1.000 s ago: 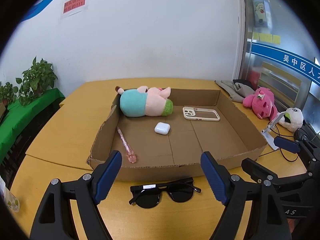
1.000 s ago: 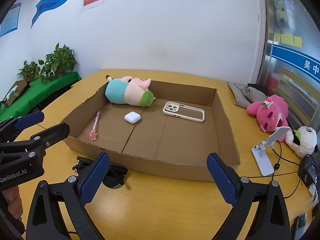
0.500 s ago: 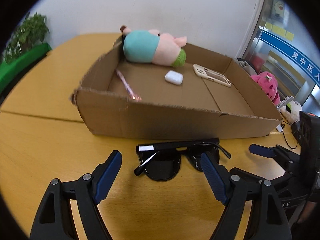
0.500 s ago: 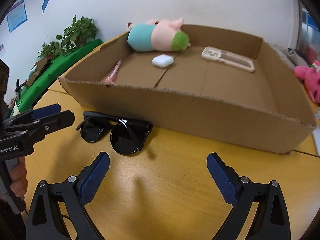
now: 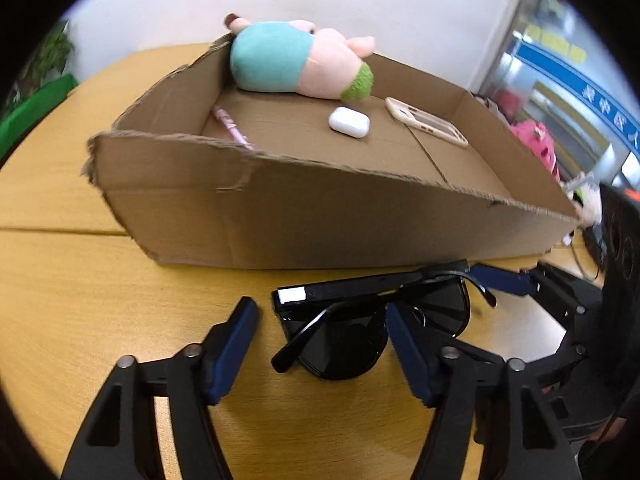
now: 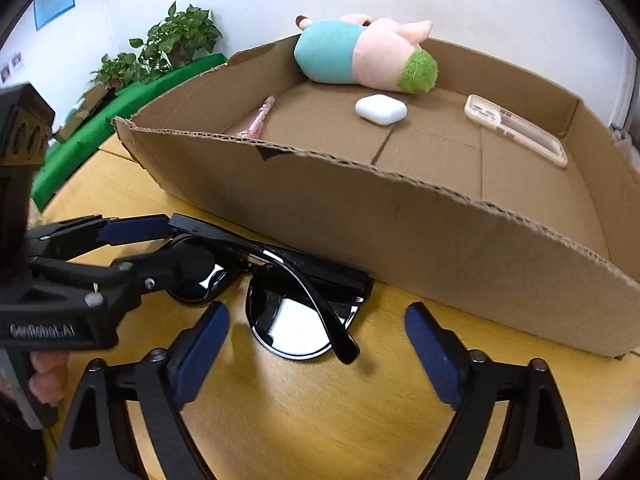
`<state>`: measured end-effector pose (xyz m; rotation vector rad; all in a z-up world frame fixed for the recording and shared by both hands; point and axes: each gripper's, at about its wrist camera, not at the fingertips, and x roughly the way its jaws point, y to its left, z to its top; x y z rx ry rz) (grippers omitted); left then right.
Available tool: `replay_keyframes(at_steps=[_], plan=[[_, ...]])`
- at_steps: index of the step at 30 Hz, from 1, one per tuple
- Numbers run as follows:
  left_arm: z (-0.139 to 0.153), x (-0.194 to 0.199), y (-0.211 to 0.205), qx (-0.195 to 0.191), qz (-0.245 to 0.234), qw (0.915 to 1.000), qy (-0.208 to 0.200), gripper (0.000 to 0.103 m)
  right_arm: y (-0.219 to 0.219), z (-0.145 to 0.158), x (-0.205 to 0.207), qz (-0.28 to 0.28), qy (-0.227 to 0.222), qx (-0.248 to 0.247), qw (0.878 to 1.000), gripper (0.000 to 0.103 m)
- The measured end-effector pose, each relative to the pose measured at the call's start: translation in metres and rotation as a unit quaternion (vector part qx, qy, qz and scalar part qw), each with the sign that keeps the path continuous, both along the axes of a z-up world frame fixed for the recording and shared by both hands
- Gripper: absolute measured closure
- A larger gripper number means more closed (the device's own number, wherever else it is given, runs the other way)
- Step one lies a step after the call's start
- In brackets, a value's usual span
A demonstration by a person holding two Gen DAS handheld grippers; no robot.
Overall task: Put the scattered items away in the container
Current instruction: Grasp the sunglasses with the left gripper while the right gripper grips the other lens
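Black sunglasses [image 5: 372,316] lie folded on the wooden table in front of the cardboard box [image 5: 280,216]. My left gripper [image 5: 320,332] is open, its fingers straddling one lens. My right gripper [image 6: 316,332] is open, low over the table, with the other lens [image 6: 292,328] between its fingers. The left gripper [image 6: 136,240] also shows in the right wrist view, around the sunglasses' left end. In the box [image 6: 400,224] lie a plush pig [image 5: 296,60], a white earbud case [image 5: 349,121], a phone case [image 5: 426,121] and a pink pen [image 5: 232,130].
The box's near wall stands just beyond the sunglasses. A pink plush toy [image 5: 538,148] and cables lie to the box's right. Potted plants [image 6: 176,40] on a green cloth stand at the far left. Bare wooden tabletop [image 6: 360,420] lies beneath both grippers.
Both grippers have dropped toward the table and moved in on the sunglasses. The left gripper's fingers now straddle one lens, the right's the other. Both jaws have narrowed somewhat.
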<state>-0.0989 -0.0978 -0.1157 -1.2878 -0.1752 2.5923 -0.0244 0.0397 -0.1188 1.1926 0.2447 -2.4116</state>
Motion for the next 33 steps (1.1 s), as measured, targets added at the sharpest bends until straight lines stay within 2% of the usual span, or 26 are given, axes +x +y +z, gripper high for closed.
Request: replay_keyframes(at_steps=[2, 4, 5, 6, 7, 10, 14, 16, 18, 20, 23, 26, 30, 33], plan=[[0.0, 0.0, 0.002, 0.002, -0.009, 1.0, -0.001, 0.046, -0.005, 0.0, 0.003, 0.009, 0.01, 0.017, 1.0, 0.031], [0.0, 0.001, 0.002, 0.002, -0.009, 1.0, -0.004, 0.05, -0.007, 0.001, 0.008, 0.01, 0.016, 0.027, 0.999, 0.033], [0.0, 0.002, 0.001, 0.002, -0.009, 0.9999, -0.006, 0.055, -0.005, 0.001, 0.009, 0.007, 0.012, 0.023, 1.0, 0.034], [0.0, 0.004, 0.001, -0.004, -0.01, 0.9999, -0.008, 0.066, -0.003, 0.0, 0.012, 0.003, 0.012, 0.022, 1.0, 0.034], [0.0, 0.006, 0.001, -0.008, -0.012, 0.9998, -0.011, 0.072, 0.0, 0.0, 0.016, 0.001, 0.012, 0.023, 1.0, 0.034], [0.0, 0.018, 0.004, -0.004, -0.043, 0.9989, -0.018, 0.072, 0.008, 0.001, 0.036, -0.006, 0.005, 0.025, 1.0, 0.033], [0.0, 0.032, 0.015, -0.025, -0.07, 0.9971, -0.016, 0.072, 0.008, 0.002, 0.069, -0.004, -0.018, 0.03, 0.999, 0.029], [0.001, 0.033, 0.018, -0.027, -0.085, 0.9959, -0.016, 0.072, 0.006, 0.003, 0.086, 0.016, -0.044, 0.018, 0.999, 0.019], [0.001, 0.033, 0.021, -0.03, -0.108, 0.9936, -0.017, 0.072, 0.007, 0.007, 0.103, 0.057, -0.078, -0.014, 0.995, 0.019], [0.0, 0.036, 0.025, -0.027, -0.139, 0.9898, -0.014, 0.072, 0.014, 0.015, 0.114, 0.081, -0.084, -0.023, 0.993, 0.019], [0.002, 0.037, 0.026, -0.01, -0.187, 0.9822, -0.008, 0.072, 0.037, 0.028, 0.109, 0.074, -0.066, -0.025, 0.995, 0.019], [0.003, 0.038, 0.03, -0.009, -0.21, 0.9777, -0.004, 0.072, 0.054, 0.032, 0.087, 0.061, -0.045, -0.009, 0.997, 0.018], [0.0, 0.036, 0.035, -0.017, -0.217, 0.976, -0.011, 0.077, 0.046, 0.028, 0.059, 0.107, -0.011, 0.044, 0.993, 0.018], [0.001, 0.035, 0.034, -0.014, -0.217, 0.9759, -0.011, 0.078, 0.033, 0.015, 0.041, 0.165, -0.029, 0.062, 0.984, 0.019]])
